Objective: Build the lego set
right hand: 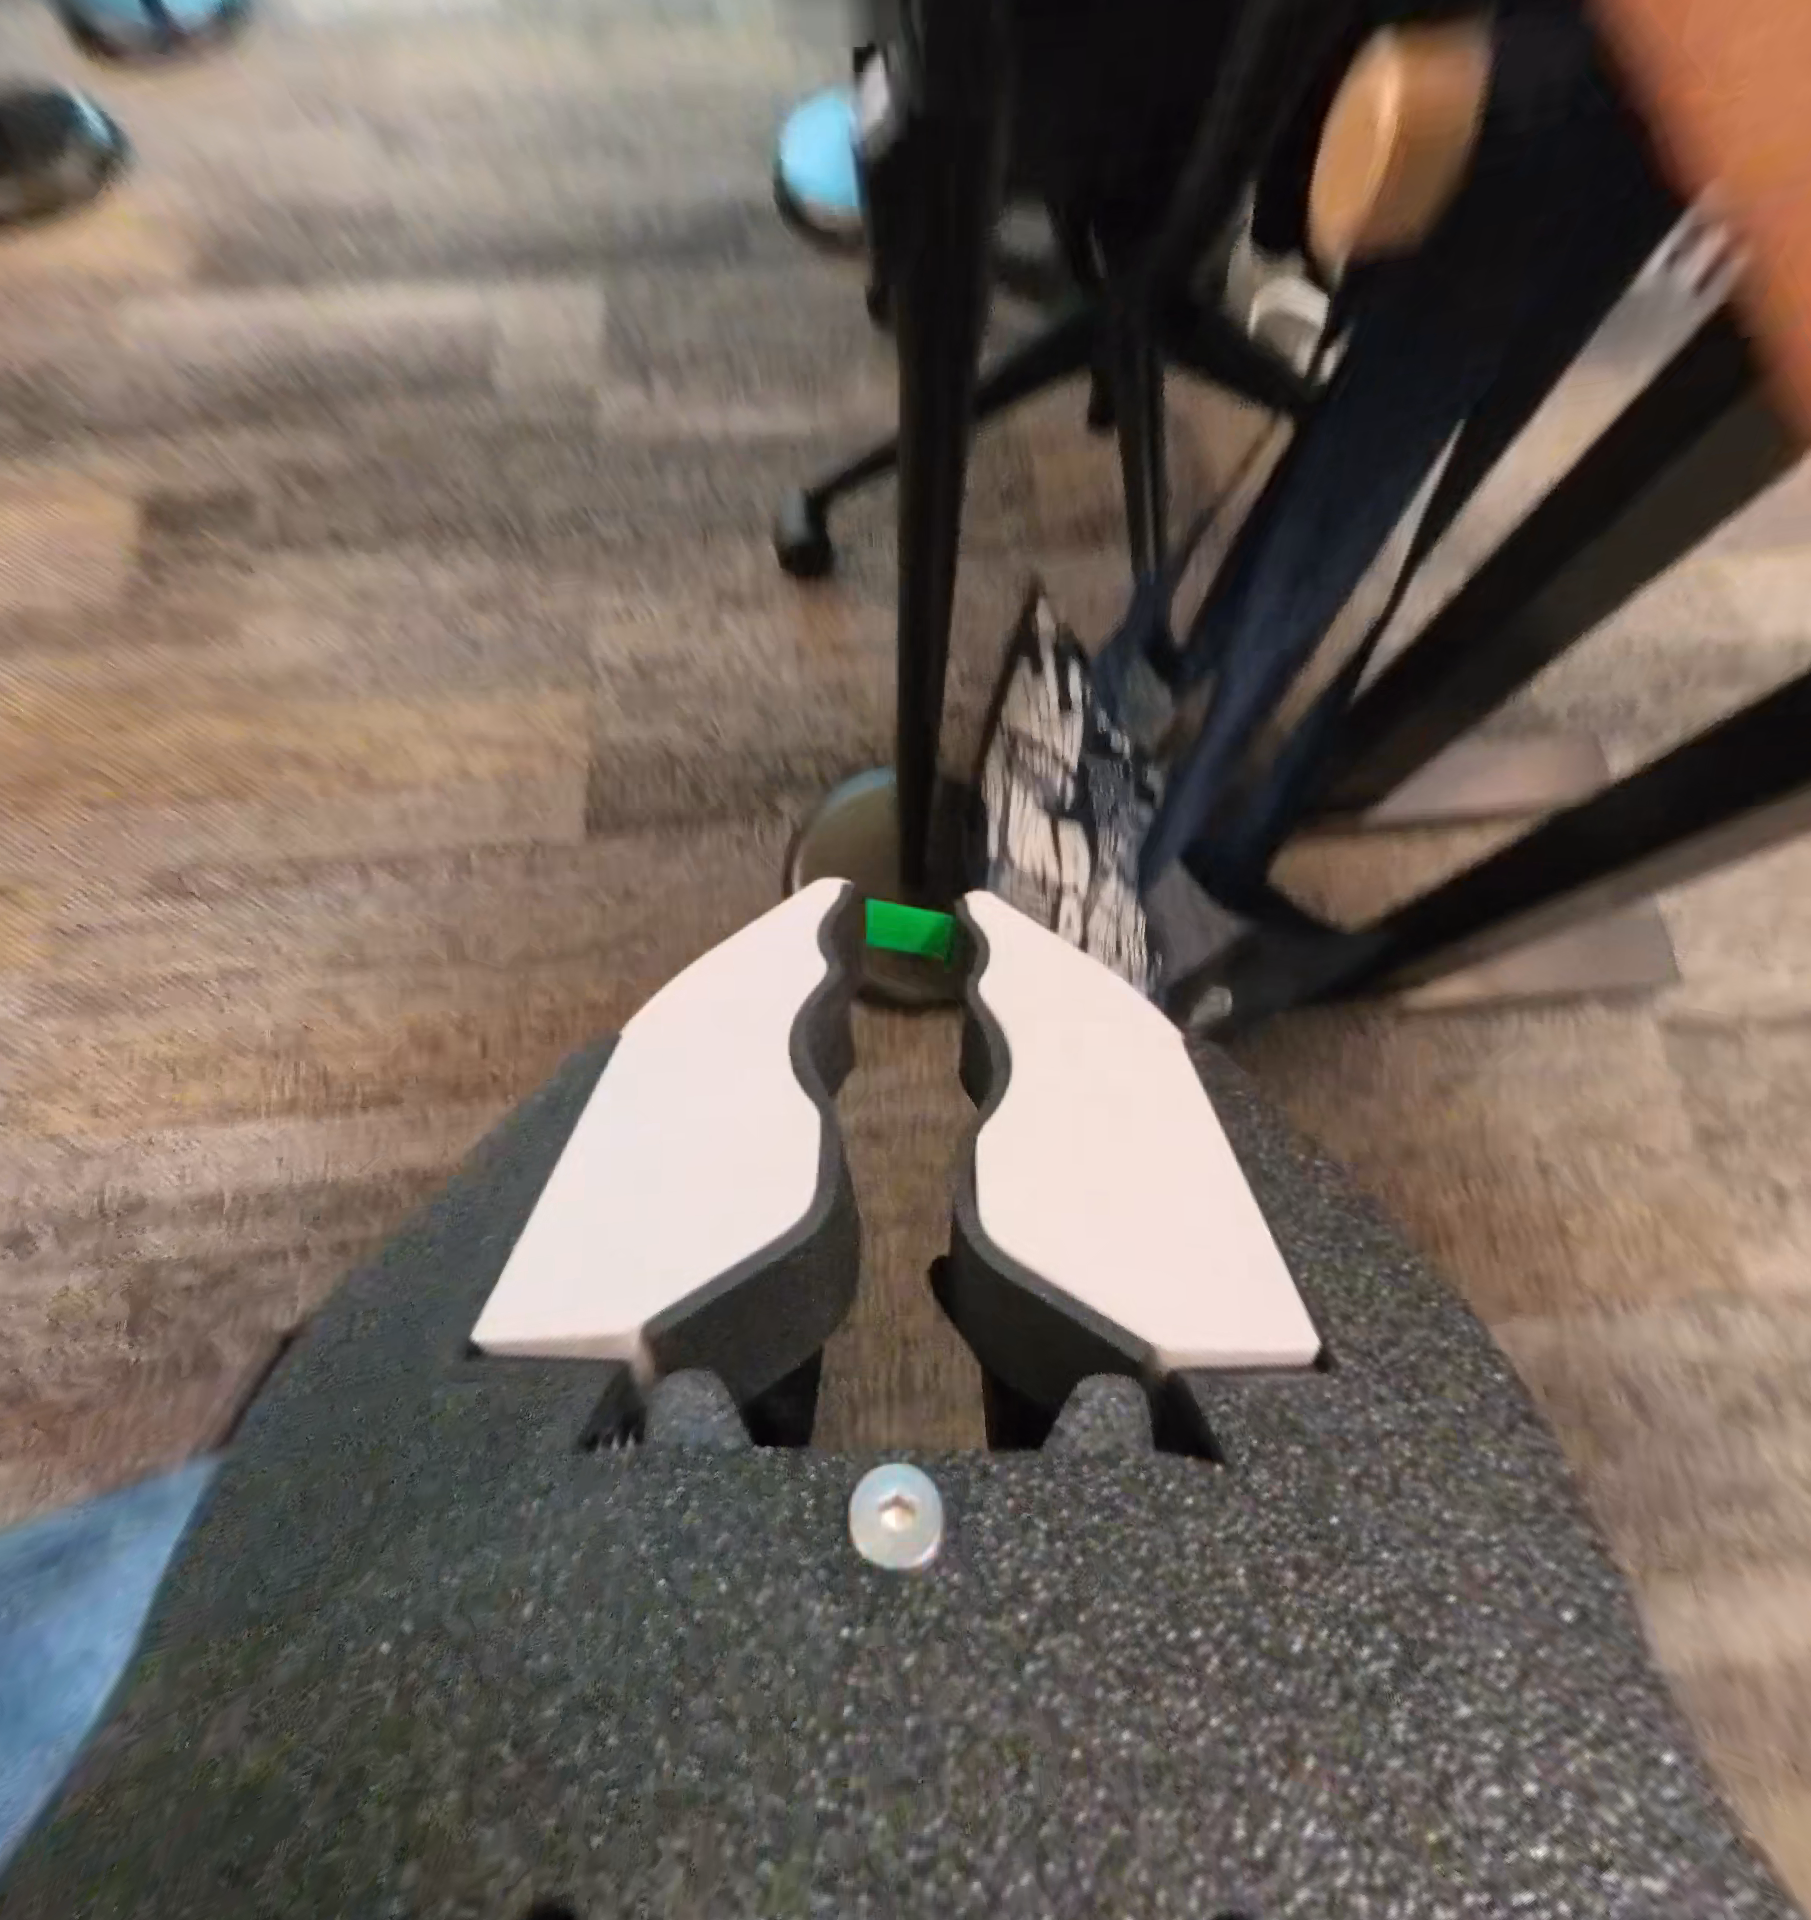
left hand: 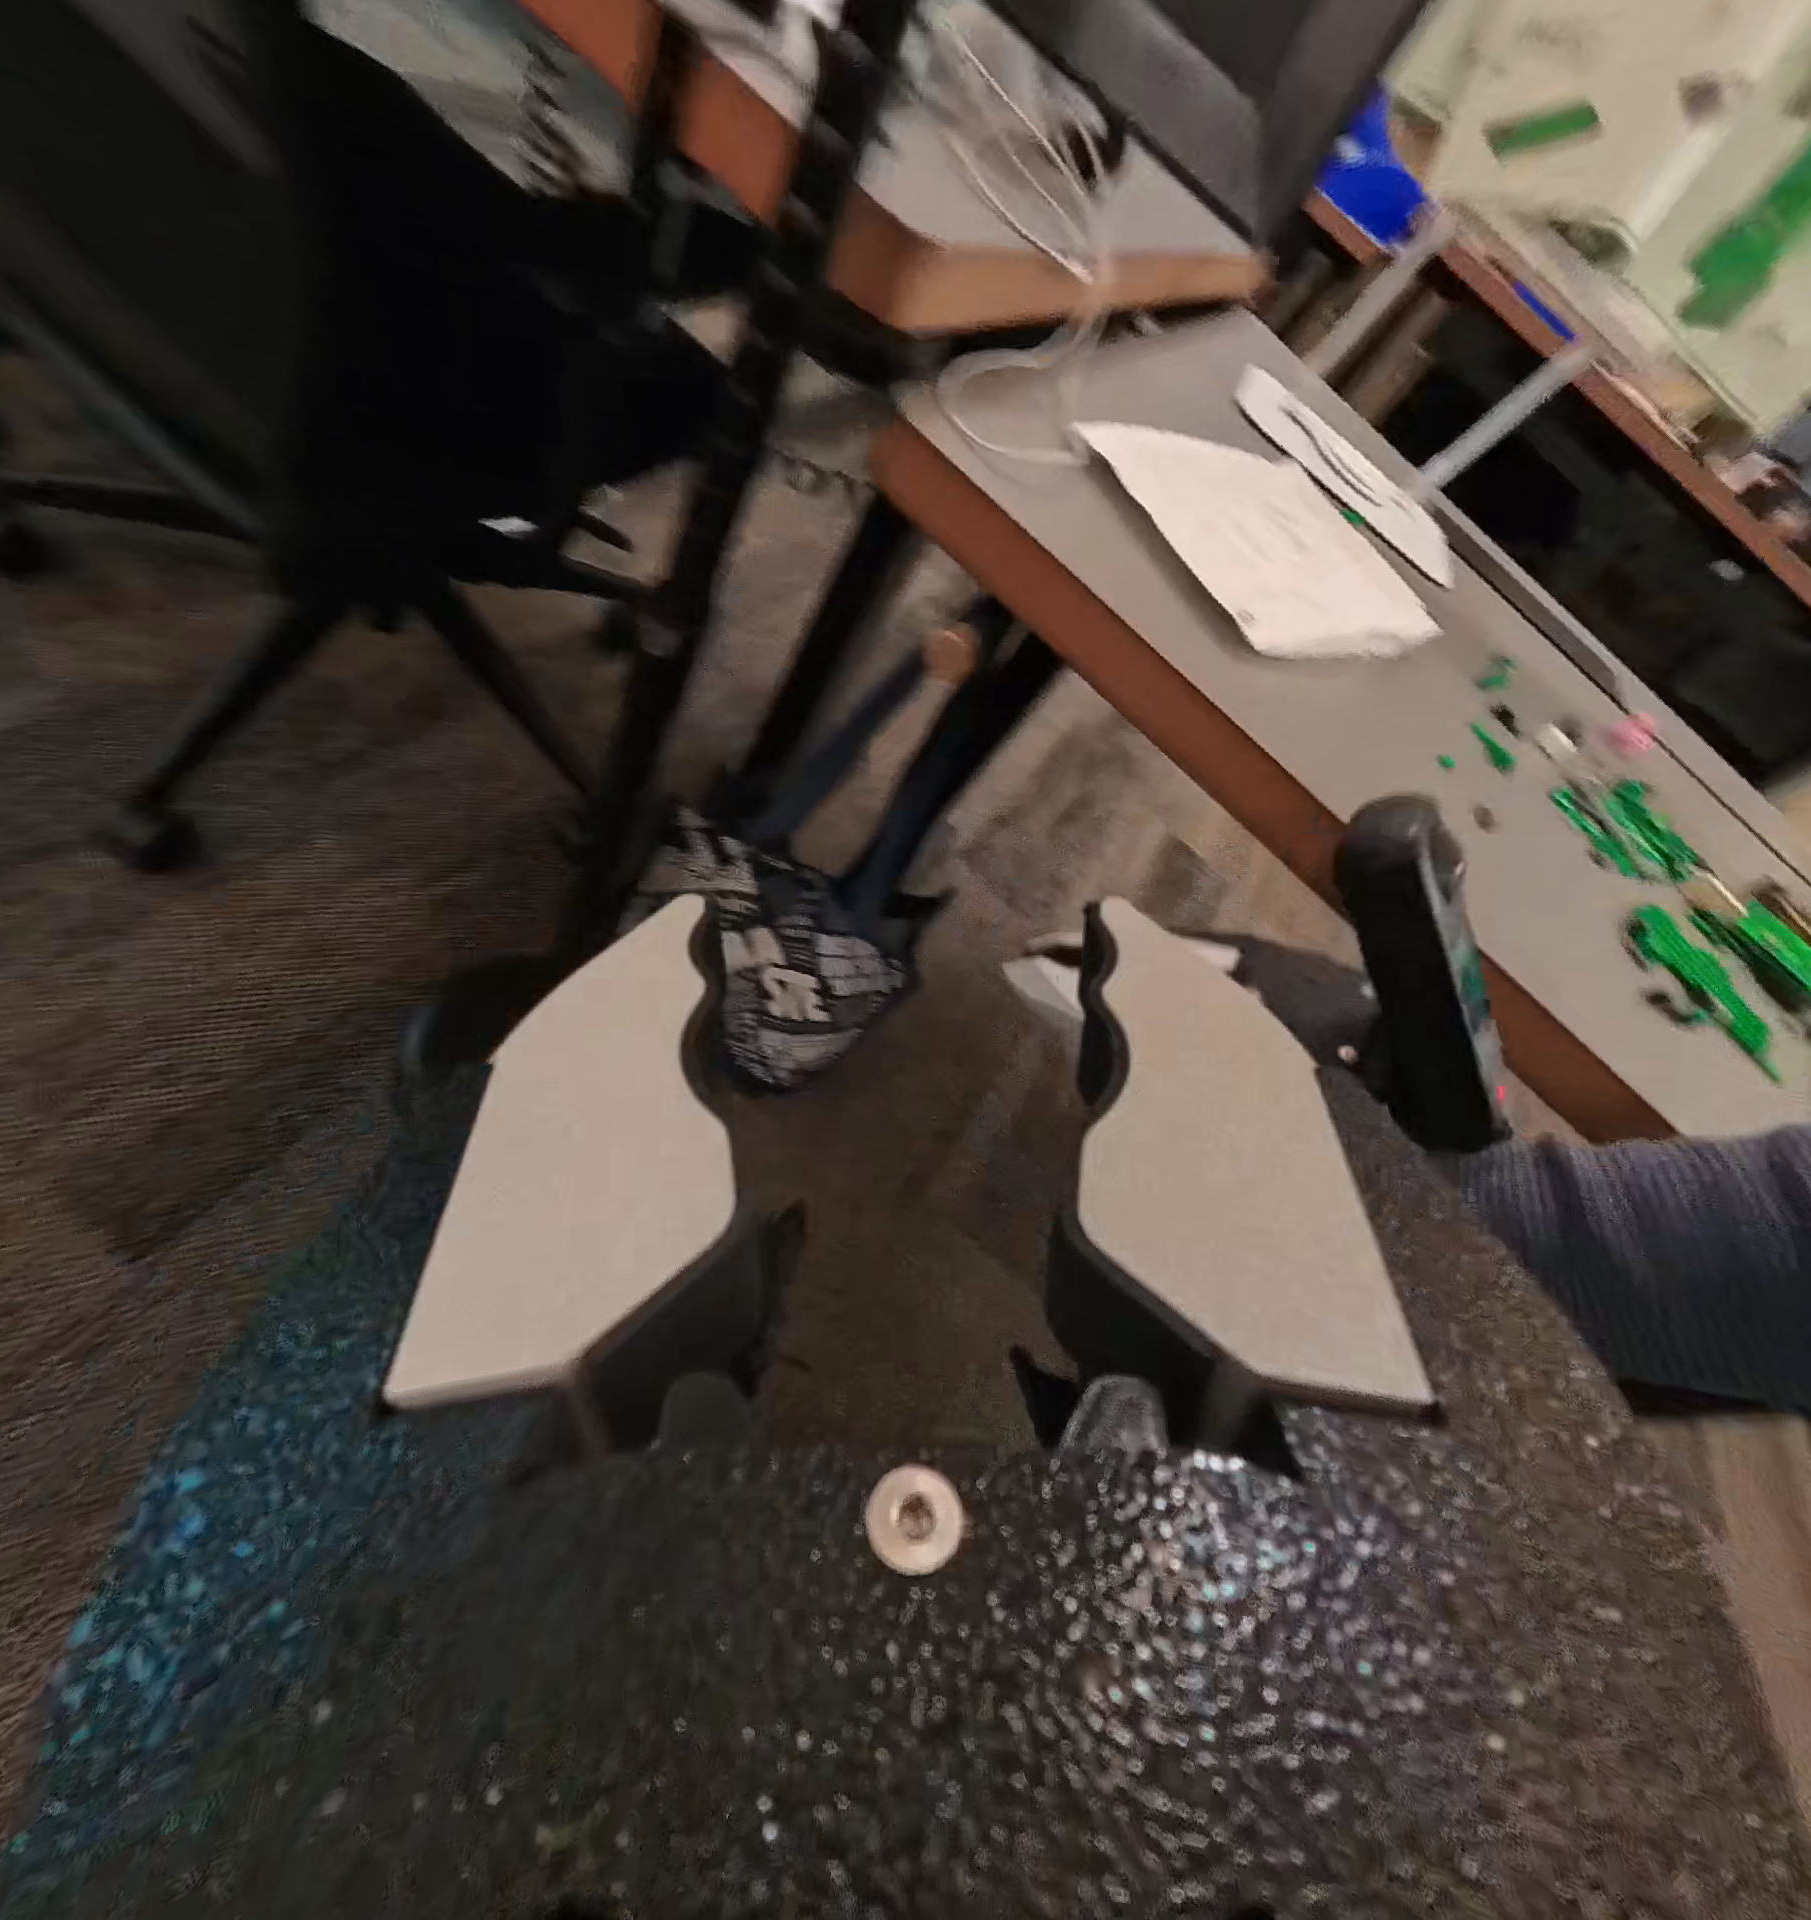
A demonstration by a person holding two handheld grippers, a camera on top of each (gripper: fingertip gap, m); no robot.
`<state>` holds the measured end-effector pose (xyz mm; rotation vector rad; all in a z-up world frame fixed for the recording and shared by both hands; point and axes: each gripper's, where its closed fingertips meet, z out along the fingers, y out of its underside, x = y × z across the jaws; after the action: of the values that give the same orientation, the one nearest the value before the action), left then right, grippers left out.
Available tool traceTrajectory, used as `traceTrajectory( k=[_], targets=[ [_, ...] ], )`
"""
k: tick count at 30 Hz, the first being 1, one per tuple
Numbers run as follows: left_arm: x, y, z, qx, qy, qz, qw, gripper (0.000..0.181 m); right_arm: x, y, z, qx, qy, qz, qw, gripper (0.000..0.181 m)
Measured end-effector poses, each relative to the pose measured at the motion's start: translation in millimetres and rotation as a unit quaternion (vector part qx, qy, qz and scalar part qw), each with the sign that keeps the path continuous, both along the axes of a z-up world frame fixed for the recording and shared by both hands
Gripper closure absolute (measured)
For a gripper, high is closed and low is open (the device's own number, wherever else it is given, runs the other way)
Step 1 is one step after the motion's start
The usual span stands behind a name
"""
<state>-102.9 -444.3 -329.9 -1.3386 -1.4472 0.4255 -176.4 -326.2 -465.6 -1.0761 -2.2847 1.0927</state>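
left wrist view: nearest the camera, the left gripper (left hand: 890,935) hangs over the carpet (left hand: 205,935) beside the table, its two pale fingers (left hand: 589,1174) spread wide with nothing between them. past the fingertips, a black-and-white patterned bag (left hand: 797,997) lies on the floor by the black table legs (left hand: 672,727). at right, the grey tabletop (left hand: 1140,488) runs away at a slant. green lego pieces (left hand: 1701,935) lie scattered along its near right part, close to the front edge; a white sheet of paper (left hand: 1265,540) lies farther back, near the left end. a dark handle (left hand: 1420,966) stands before the front edge, above a blue-grey sleeve (left hand: 1659,1268) entering from the right. the picture is blurred, so single bricks cannot be told apart.

right wrist view: nearest the camera, the right gripper (right hand: 909,925) points down at the carpet (right hand: 309,727), off the tabletop. its pale fingers (right hand: 693,1122) are drawn close and pinch a small green lego brick (right hand: 906,927) at the very tips; the gap behind the tips is narrow. just beyond the brick a black table leg (right hand: 932,468) rises from a round foot (right hand: 849,826). the patterned bag (right hand: 1067,821) lies just right of that leg, with slanting black bars (right hand: 1566,831) farther right. a chair base with castors (right hand: 880,457) stands well behind.
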Motion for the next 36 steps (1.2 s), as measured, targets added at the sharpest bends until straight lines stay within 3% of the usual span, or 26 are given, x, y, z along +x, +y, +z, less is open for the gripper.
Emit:
traceTrajectory(
  k=[4,7,13,19,21,23,27,31,33,36],
  targets=[
    [6,85,-30,0.076,-0.067,-0.139,0.985,0.114,4,17,39,-0.079,0.060,-0.062,0.993,0.166],
    [20,131,-45,0.053,-0.078,-0.222,0.970,0.114,19,42,58,-0.116,0.104,-0.095,0.983,0.166],
    [15,173,-55,0.070,-0.023,-0.254,0.964,0.115,61,96,87,-0.142,0.198,-0.153,0.958,0.166],
    [27,191,-54,0.051,0.131,-0.267,0.953,0.116,115,129,65,-0.103,0.276,-0.224,0.929,0.166],
    [28,190,-42,0.051,0.181,-0.270,0.944,0.117,130,128,67,-0.081,0.301,-0.224,0.924,0.166],
    [33,194,-24,0.062,0.219,-0.279,0.933,0.116,146,129,88,-0.067,0.335,-0.225,0.912,0.166],
    [72,225,-7,0.093,0.176,-0.359,0.912,0.110,189,149,166,-0.070,0.412,-0.249,0.874,0.166],
    [113,245,30,0.088,0.205,-0.397,0.890,0.111,214,208,239,-0.017,0.458,-0.283,0.843,0.166],
    [124,250,46,0.082,0.231,-0.405,0.881,0.113,206,259,251,0.059,0.423,-0.306,0.851,0.166],
    [129,257,55,0.074,0.240,-0.418,0.873,0.113,181,337,223,0.093,0.277,-0.320,0.901,0.166]
  ],
)
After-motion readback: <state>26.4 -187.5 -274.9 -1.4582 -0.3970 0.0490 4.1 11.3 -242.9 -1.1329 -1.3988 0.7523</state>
